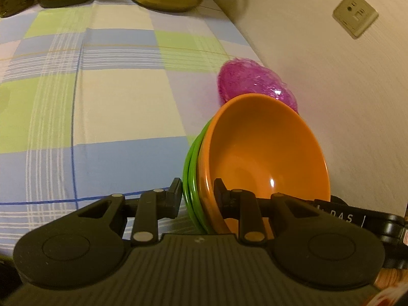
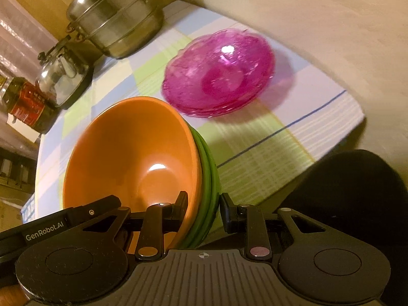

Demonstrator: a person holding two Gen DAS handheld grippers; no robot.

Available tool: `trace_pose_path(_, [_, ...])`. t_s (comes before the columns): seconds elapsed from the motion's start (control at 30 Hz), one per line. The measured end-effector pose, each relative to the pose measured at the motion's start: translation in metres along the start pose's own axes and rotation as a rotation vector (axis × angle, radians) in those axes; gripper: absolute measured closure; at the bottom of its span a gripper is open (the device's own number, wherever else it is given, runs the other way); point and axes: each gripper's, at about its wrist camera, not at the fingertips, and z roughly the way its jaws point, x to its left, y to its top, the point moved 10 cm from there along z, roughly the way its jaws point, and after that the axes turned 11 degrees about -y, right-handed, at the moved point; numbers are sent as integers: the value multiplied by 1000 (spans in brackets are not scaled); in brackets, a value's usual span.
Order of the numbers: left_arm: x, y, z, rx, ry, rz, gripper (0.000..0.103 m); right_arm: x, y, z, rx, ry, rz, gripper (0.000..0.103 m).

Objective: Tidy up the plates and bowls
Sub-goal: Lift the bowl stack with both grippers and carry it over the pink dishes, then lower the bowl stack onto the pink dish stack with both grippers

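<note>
L gripper (image 1: 198, 195) jaws pinch one side of the bowl stack's rim; R gripper (image 2: 204, 210) jaws pinch the opposite side, one finger inside the orange bowl (image 2: 132, 158), the other outside on the green bowls (image 2: 210, 186). Stack is nested, orange on top w/ green ones under, carried above the checked tablecloth (image 1: 102, 107), not resting on it. Mouth tips toward each cam in its own view, so true tilt can't be told. L view only: wall socket (image 1: 355, 14), pink plates (image 1: 251, 83) mostly hidden behind stack. R view only: pink plates in full, stacked on the cloth near the wall, plus steamer pot (image 2: 116, 23), kettle (image 2: 62, 76), red tin (image 2: 26, 103) at far end.
</note>
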Motion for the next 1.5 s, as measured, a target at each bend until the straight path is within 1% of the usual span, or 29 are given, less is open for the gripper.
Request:
trace_pose_path(0.43, [-24,0,0,-4,-24,27,80,-19,6,-17,-26,-4,26,76])
trace_pose_path(0.7, [-43,16,-6,-14,-57,57,80,-24,17,-35,-51,-10,52,76])
trace_pose_path(0.87, [-56,32,-1,-16,-73,82,79,-29,34,-42,-71,-12,80,76])
trace_pose_path(1.03, [-65,49,10,-14,-84,94,79,-33,53,-41,-88,-15,90,76])
trace_pose_path(1.3, [-73,79,34,-4,-109,98,80,-38,89,-32,-122,-34,92,76])
trace_pose_path(1.5, [-74,99,52,8,-116,100,80,-37,110,-21,-126,-46,98,76])
